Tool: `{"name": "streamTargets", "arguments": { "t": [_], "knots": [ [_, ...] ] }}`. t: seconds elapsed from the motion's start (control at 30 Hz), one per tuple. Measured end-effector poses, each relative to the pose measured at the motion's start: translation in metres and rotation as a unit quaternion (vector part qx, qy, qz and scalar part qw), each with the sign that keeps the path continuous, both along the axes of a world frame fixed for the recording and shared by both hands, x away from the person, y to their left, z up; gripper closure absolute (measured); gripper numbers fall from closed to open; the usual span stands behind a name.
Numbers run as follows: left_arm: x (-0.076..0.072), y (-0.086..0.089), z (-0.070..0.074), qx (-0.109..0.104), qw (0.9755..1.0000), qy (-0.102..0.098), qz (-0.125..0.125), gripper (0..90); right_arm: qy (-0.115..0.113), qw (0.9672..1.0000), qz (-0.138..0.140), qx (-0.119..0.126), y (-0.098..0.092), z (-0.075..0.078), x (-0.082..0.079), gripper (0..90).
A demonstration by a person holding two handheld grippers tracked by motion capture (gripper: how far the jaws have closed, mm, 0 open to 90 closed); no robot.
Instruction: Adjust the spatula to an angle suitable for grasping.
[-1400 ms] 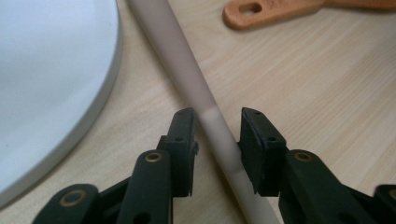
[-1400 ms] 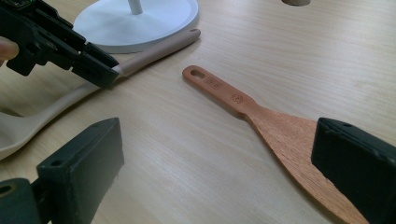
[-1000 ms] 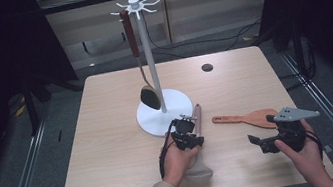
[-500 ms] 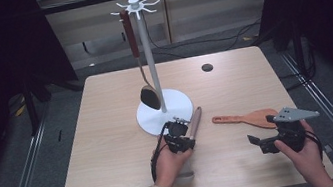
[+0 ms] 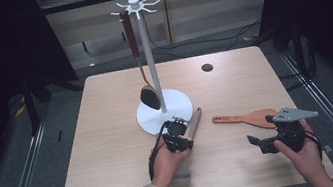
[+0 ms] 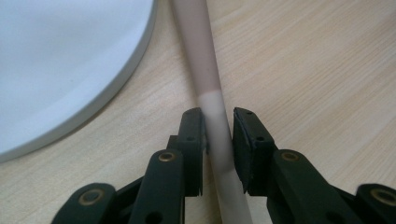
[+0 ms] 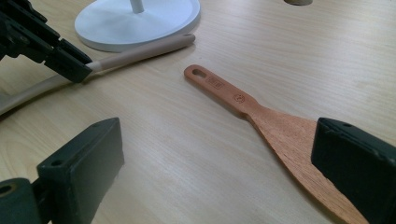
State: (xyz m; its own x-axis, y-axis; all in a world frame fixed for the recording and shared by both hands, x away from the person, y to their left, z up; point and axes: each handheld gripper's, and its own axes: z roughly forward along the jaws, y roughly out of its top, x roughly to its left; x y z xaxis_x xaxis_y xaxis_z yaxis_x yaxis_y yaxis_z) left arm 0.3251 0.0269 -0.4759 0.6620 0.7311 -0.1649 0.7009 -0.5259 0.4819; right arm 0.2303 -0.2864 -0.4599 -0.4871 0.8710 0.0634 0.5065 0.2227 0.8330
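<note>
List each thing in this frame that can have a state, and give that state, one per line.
left gripper: jaws on either side of the beige utensil handle, about closed on it
right gripper: open, holding nothing
beige utensil: lying on the table, handle tip beside the stand's base
wooden spatula: lying flat on the table, ungripped
dark ladle: hanging from the stand
stand: upright

The left gripper (image 6: 218, 140) has its black jaws closed around a slim beige handle (image 6: 205, 74) — it lies just beside a round white base (image 6: 60, 60) on the pale wooden surface (image 6: 317, 70).
</note>
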Motion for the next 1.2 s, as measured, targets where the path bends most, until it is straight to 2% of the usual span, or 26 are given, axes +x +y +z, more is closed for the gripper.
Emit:
{"name": "streamTargets", "arguments": {
  "t": [0.07, 0.13, 0.27, 0.33, 0.6, 0.87, 1.2],
  "knots": [
    [0.0, -0.003, 0.0, 0.007, 0.9999, 0.01, -0.002, 72.3, 0.001, 1.0, -0.001, 0.002, 0.0, 0.0, 0.0, 1.6],
    [0.0, -0.005, 0.0, 0.012, 0.9999, 0.007, -0.002, 72.0, 0.0, 1.0, -0.002, 0.001, 0.0, 0.001, 0.0, 1.6],
    [0.001, -0.008, 0.001, 0.022, 0.9996, 0.014, 0.006, 71.8, 0.0, 1.0, -0.002, 0.003, 0.0, 0.001, 0.0, 1.6],
    [0.001, -0.008, 0.001, 0.03, 0.9994, 0.015, 0.002, 71.1, 0.0, 1.0, -0.002, 0.002, 0.0, 0.001, -0.001, 1.7],
    [0.001, -0.007, 0.001, 0.031, 0.9992, 0.023, 0.006, 68.8, -0.002, 1.0, -0.002, 0.003, 0.0, 0.001, 0.0, 1.7],
    [0.001, -0.012, 0.003, 0.05, 0.9982, 0.032, 0.007, 71.4, -0.002, 1.0, 0.002, 0.0, 0.001, 0.001, 0.0, 1.6],
    [0.005, -0.011, 0.003, 0.037, 0.9976, 0.05, 0.03, 76.3, -0.003, 1.0, 0.003, -0.001, 0.002, 0.001, 0.0, 1.7]
  ]
}}
